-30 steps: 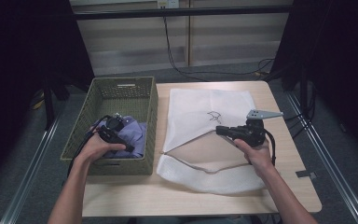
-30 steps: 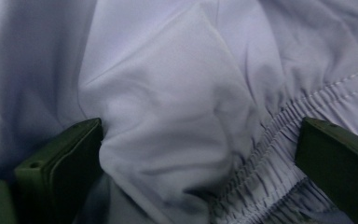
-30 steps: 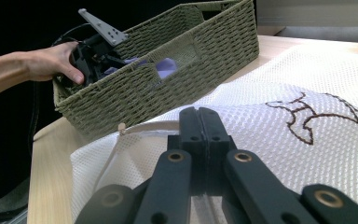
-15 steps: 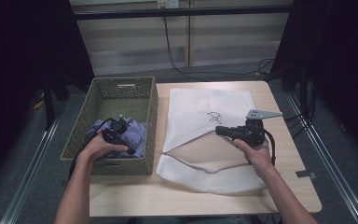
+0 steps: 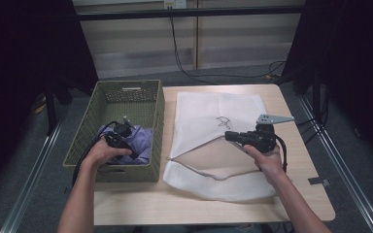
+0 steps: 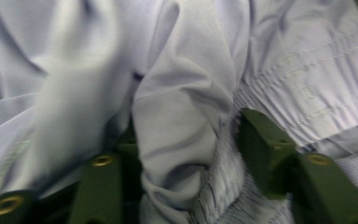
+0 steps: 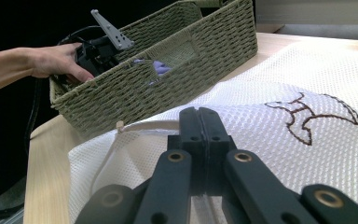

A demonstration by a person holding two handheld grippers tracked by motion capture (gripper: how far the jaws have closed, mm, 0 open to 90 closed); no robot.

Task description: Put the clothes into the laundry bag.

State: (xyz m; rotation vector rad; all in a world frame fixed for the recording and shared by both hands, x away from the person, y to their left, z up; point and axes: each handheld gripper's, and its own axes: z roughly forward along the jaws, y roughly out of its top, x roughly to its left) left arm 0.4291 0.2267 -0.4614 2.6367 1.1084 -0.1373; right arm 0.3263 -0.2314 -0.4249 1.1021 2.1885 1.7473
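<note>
Left gripper view: the left gripper (image 6: 186, 158), its jaws just closing, pinches a fold of lavender garment (image 6: 182, 107) inside the woven basket (image 5: 153, 104) at the desk's left edge. The right gripper (image 7: 199, 133), jaws pressed together, clamps the white mesh laundry bag (image 7: 279, 154) mid-desk.

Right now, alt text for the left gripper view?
The left gripper has just been closing its two dark green jaws on a bunched fold of pale lavender fabric garment, which lies between them. A ribbed elastic band crosses behind.
</note>
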